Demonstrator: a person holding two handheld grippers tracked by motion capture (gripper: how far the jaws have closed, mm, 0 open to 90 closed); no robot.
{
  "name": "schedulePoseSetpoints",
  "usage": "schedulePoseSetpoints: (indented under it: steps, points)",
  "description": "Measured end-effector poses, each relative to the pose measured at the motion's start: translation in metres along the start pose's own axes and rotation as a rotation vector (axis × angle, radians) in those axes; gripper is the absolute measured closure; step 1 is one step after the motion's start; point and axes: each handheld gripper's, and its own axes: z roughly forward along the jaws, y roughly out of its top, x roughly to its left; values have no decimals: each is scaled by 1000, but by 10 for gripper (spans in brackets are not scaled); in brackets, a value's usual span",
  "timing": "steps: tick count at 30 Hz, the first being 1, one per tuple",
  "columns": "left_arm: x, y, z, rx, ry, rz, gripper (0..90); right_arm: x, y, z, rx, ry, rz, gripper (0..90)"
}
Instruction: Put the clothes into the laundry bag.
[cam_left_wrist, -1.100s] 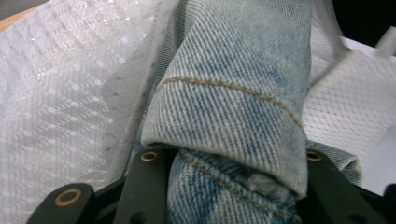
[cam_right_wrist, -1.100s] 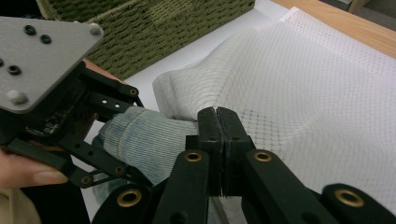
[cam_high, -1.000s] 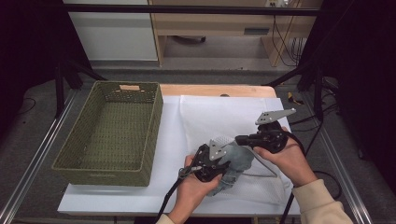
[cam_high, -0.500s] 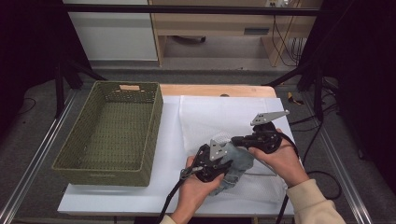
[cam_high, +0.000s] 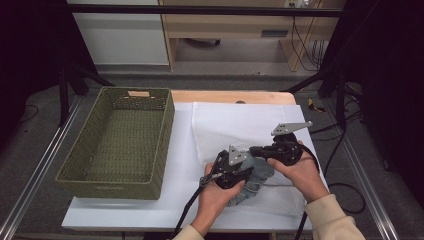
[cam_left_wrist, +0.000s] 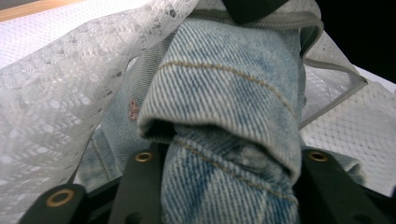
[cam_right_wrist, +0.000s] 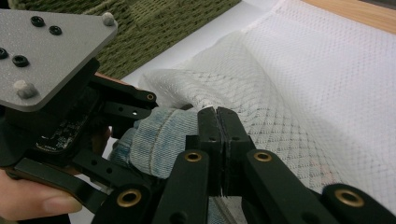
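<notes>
A folded piece of light-blue denim lies half inside the mouth of a white mesh bag on the table. My left gripper comes from the left, and the denim roll fills the gap between its jaws; they have just been opening a little but still touch it on both sides. My right gripper is shut on the bag's upper edge and holds the mesh lifted above the denim. In the right gripper view its jaws meet on the mesh.
A green woven basket with nothing in it stands at the left, close to the bag. A white board covers the wooden table. Metal rails run along both sides, and dark stands and cables sit at the right.
My left hand has shifted slightly right, toward the bag's mouth, with the denim. The right hand has hardly moved and keeps the mesh edge lifted.
</notes>
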Motion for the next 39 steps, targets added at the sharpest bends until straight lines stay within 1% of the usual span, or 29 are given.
schedulePoseSetpoints:
  steps: [1, 2, 4, 7, 9, 12, 14, 16, 17, 19, 22, 26, 28, 29, 31, 33, 34, 35, 36, 37, 39]
  points:
    - [0, -1, 3, -6, -4, -7, 535, -1, -1, 0, 3, -6, 6, 896]
    - [1, -2, 5, -12, -12, -14, 497, -2, -2, 0, 2, -14, -1, 896]
    - [3, -3, 8, -26, -19, -11, 431, -3, -2, -1, 0, -24, 5, 896]
    - [4, -4, 4, -59, -17, -8, 358, -4, -2, -1, -1, -37, 12, 896]
    - [4, -4, -4, -86, -13, -22, 343, -4, -2, 0, 1, -45, 13, 895]
    - [2, -5, -19, -113, 0, -11, 336, -2, -2, 2, 3, -49, 23, 895]
    - [0, -8, -30, -126, 0, -5, 335, -1, -3, 3, 5, -52, 17, 895]
    - [-2, -13, -41, -140, 3, -11, 335, 3, -3, 4, 10, -62, 9, 895]
    - [-2, -16, -46, -146, 7, -10, 334, 5, -3, 4, 7, -55, 2, 895]
    - [-3, -22, -57, -144, 18, -11, 334, 10, -3, 5, 9, -56, -8, 895]
    - [-3, -29, -69, -141, 21, -4, 334, 15, -6, 8, 16, -54, -18, 895]
    - [-5, -43, -83, -134, 27, 1, 334, 17, -12, 11, 8, -45, -11, 895]
    - [-6, -48, -87, -128, 31, -11, 338, 18, -15, 10, -7, -38, -6, 895]
    - [-6, -49, -88, -124, 30, -10, 335, 19, -16, 9, -16, -35, -10, 895]
    - [-4, -51, -90, -113, 40, 22, 329, 20, -18, 8, -21, -37, -11, 895]
    - [-4, -54, -91, -114, 42, 5, 319, 21, -20, 8, -24, -35, -18, 895]
    - [-3, -55, -91, -112, 42, 1, 313, 23, -21, 7, -24, -35, -13, 895]
    - [-2, -56, -92, -113, 42, 1, 309, 23, -22, 7, -28, -31, -18, 895]
    - [-2, -57, -92, -113, 42, 4, 312, 24, -22, 7, -30, -34, -19, 895]
    - [-2, -57, -92, -115, 41, 5, 337, 25, -22, 7, -32, -29, -22, 895]
    - [-3, -57, -94, -109, 52, 23, 354, 25, -22, 6, -40, -21, -20, 895]
